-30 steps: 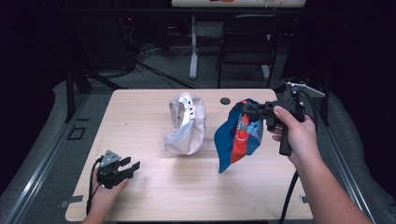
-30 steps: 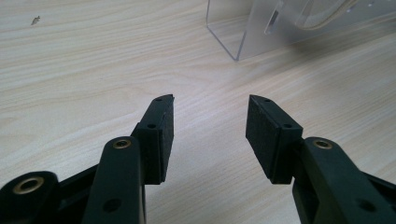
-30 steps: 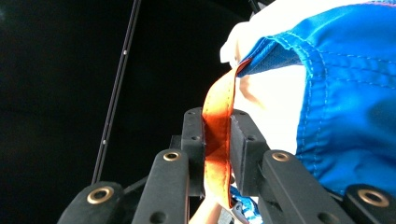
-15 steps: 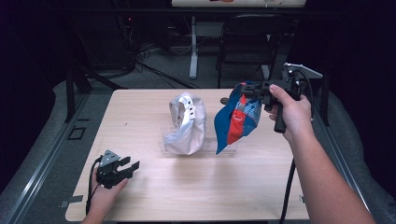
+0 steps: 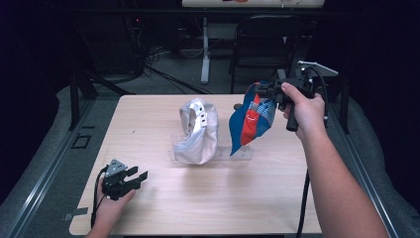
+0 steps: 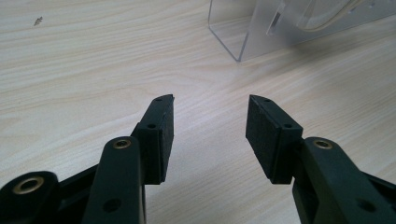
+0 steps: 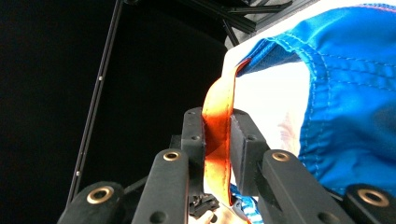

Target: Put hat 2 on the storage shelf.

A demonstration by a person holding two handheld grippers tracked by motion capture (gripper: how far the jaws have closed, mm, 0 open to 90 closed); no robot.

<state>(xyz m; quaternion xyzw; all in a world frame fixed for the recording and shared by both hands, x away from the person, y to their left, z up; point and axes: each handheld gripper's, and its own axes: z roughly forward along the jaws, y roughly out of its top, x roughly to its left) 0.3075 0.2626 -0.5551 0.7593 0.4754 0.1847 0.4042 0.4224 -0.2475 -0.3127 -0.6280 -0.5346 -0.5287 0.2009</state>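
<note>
Blue cap (image 5: 250,121) is hanging in the air over the far right part of the table (image 5: 208,198), its lowest point dangling just above the wood. It is showing blue cloth, a red panel and a checked patch, and it is drooping from an orange strap (image 7: 217,135) at its top. The right gripper (image 5: 271,90) is pinching that strap: in the right gripper view the two black pads are pressing flat against the orange band from both sides, with the blue and white of the cap spreading off to the right. The person's right hand (image 5: 304,111) is gripping the handle, with the forearm reaching in from the lower right.

Just beside the cap, towards the middle of the table, a silver-grey cap (image 5: 198,131) is sitting on a clear plastic stand (image 6: 261,25).

Well apart from both, at the near left corner, the left gripper (image 5: 136,178) is resting low on the table in the left hand (image 5: 111,201). Its jaws are standing apart with nothing but bare wood between them.
</note>
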